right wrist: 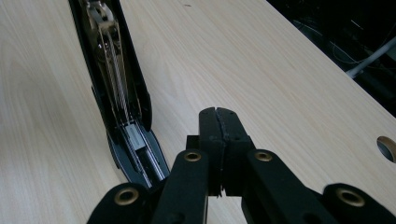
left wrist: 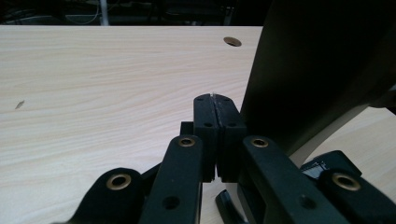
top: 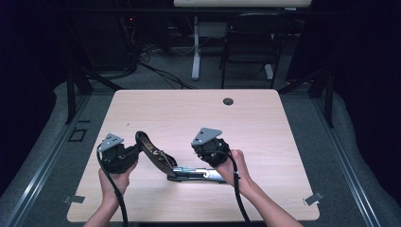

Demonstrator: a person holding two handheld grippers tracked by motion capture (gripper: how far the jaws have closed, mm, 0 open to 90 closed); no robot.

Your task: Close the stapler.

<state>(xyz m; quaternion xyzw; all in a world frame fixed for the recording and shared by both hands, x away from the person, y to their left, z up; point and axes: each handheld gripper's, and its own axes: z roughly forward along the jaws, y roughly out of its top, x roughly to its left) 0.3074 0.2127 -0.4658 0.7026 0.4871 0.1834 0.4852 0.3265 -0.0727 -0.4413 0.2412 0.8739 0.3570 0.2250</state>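
While both tools are clenched with nothing between their pads, you have the stapler (top: pixel 166 163) swung open on the table (top: pixel 189 109), near its front edge. Its base lies flat between your hands, and its top arm tilts up and away toward your left tool (top: pixel 134 150). The right tool (top: pixel 210 158) sits above the base's far end; from the high view you cannot tell whether it rests on the base or just over it. In the right tool's own view the open arm shows its spring and the staple channel, with the pads (right wrist: pixel 219 126) closed beside it. In the left tool's view the dark arm stands close against the shut pads (left wrist: pixel 215 116).

The step looks like opening the stapler for loading or checking. Next you would likely need to steady the base with the right tool, then release the left tool's pads before taking hold of the raised arm.
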